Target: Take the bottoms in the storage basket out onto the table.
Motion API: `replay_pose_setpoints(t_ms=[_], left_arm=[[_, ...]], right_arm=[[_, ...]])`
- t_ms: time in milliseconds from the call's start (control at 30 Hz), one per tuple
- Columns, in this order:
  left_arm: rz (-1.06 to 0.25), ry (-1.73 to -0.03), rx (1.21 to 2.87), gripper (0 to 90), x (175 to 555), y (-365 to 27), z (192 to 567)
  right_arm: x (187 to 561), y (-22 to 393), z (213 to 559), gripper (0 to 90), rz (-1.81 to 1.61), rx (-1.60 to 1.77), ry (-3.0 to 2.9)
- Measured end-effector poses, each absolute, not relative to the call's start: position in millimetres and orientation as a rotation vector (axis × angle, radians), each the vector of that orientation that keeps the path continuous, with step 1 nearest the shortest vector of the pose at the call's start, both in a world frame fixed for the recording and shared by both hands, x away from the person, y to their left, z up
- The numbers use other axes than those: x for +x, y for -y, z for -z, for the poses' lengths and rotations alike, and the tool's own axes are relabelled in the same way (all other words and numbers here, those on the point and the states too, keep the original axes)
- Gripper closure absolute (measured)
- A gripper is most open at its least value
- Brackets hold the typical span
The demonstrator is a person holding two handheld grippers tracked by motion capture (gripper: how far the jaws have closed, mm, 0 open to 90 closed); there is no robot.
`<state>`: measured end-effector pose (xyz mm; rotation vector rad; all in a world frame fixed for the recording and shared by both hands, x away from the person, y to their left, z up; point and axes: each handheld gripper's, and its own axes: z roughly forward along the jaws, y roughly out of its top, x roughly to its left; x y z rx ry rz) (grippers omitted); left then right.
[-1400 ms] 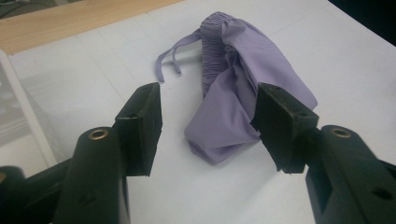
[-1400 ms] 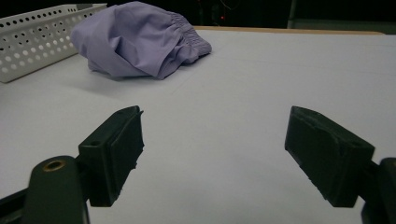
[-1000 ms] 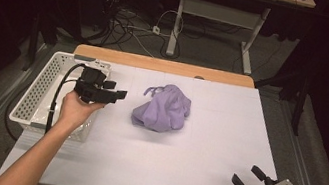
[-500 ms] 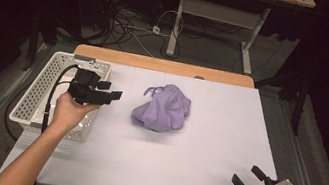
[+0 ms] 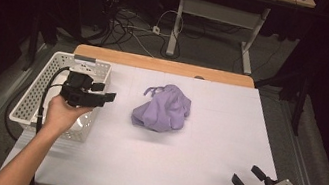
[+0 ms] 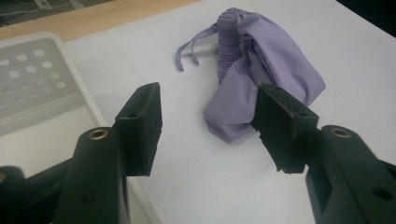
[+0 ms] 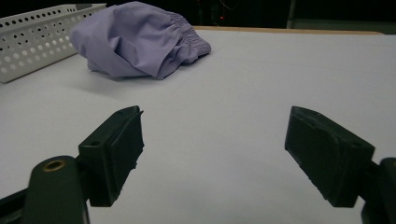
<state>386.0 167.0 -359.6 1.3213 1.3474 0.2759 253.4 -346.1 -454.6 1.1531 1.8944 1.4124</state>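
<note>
Far left of the high view, the white perforated basket sat at the table's edge, its near end partly hidden behind the person's left hand. That hand held the left gripper above the basket's right wall, pointing right toward the garment. From the left gripper view, its jaws stood parted with nothing between the pads, only bare white table showing in the gap. The basket's floor in that view was blurred and cut off by the frame's left edge.

Middle of the table: the crumpled lilac garment, lying apart from both grippers, near the left one and well away from the right. Its gathered waistband and two thin drawstrings showed in the left gripper view; the right jaw pad covered part of its near fold. How it was folded underneath couldn't be made out.

Bottom right, the right gripper rested low at the table's near corner, the hand holding it mostly cut off by the frame. Its jaws gaped wide and empty, aimed across the table toward the garment and basket.
</note>
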Motion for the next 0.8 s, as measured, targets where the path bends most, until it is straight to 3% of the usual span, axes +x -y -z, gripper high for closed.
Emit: replay_pose_setpoints(t_ms=[800], left_arm=[[-0.308,-1.354,1.273,39.8,367.6,-192.1,368.2]], right_arm=[[253.3,345.8,454.5,20.2,-1.413,1.153,-1.892]])
